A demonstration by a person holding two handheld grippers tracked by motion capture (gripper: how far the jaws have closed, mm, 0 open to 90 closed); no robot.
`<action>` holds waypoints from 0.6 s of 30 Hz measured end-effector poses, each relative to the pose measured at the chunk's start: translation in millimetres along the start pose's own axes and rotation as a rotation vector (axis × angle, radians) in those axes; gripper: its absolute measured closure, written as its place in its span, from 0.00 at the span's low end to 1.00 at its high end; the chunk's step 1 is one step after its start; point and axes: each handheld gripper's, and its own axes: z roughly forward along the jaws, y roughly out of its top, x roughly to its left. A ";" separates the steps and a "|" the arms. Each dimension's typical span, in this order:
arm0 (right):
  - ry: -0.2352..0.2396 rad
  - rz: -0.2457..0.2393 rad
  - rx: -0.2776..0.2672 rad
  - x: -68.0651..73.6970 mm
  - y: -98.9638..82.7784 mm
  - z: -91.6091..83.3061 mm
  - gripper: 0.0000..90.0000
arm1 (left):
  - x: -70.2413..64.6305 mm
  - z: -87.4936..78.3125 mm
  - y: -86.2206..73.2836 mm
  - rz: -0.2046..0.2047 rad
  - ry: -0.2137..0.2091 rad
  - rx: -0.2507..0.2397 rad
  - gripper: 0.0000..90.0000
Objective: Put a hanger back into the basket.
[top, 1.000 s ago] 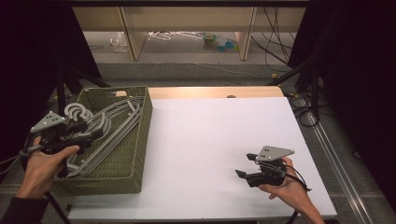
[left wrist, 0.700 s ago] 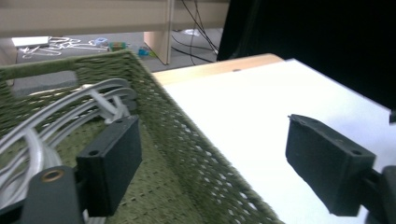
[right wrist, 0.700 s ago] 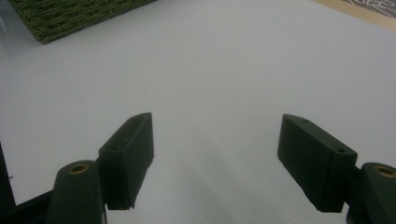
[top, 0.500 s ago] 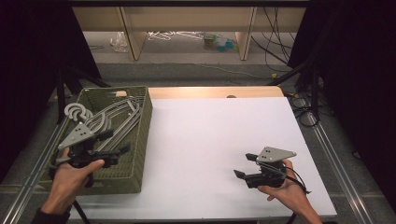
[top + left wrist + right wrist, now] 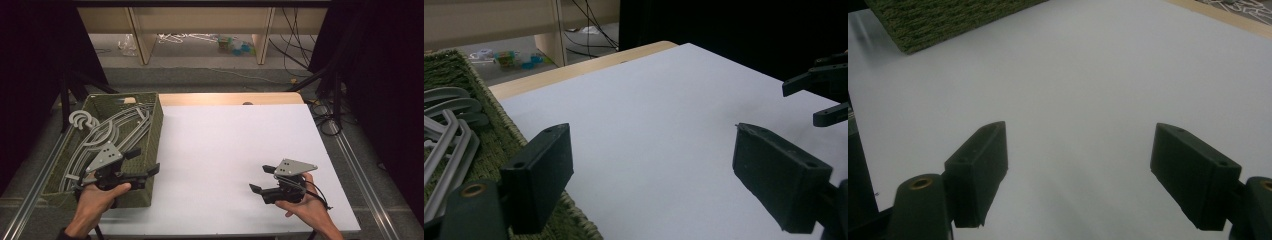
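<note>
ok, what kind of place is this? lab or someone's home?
Likely a lab recording station, not a home: a white table fenced by black curtains, with loose cables on the floor behind. A person holds camera-bearing grippers, the left gripper by a green basket of grey hangers.

We see the white counter [image 5: 235,145] bare betw. both tools, open for passing. On its left edge the green woven basket [image 5: 154,125] walls off that side; grey hangers [image 5: 107,135] fill its inside, hooks over the far rim.
</note>
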 end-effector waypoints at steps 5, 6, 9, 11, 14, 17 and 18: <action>-0.010 0.008 -0.011 3.3 -1.6 -0.2 0.23 | -13.0 4.3 -9.1 0.027 -0.023 -0.025 0.18; -0.006 0.010 -0.011 3.8 -1.9 -0.7 0.23 | -15.1 5.1 -10.7 0.026 -0.023 -0.028 0.18; 0.006 0.016 -0.020 4.5 -2.5 -0.9 0.22 | -20.0 8.1 -15.7 0.048 -0.026 -0.024 0.18; -0.002 0.013 -0.020 6.1 -3.1 -2.3 0.22 | -25.1 11.3 -21.0 0.055 -0.030 -0.018 0.18; -0.010 0.001 -0.031 8.7 -3.8 -2.3 0.21 | -32.2 14.9 -27.4 0.092 -0.030 -0.010 0.18; -0.006 -0.009 -0.032 11.7 -4.3 -2.9 0.20 | -39.8 18.0 -33.5 0.127 -0.043 -0.009 0.18; -0.009 -0.013 -0.038 12.7 -4.4 -2.8 0.20 | -43.6 19.8 -37.1 0.131 -0.052 -0.008 0.18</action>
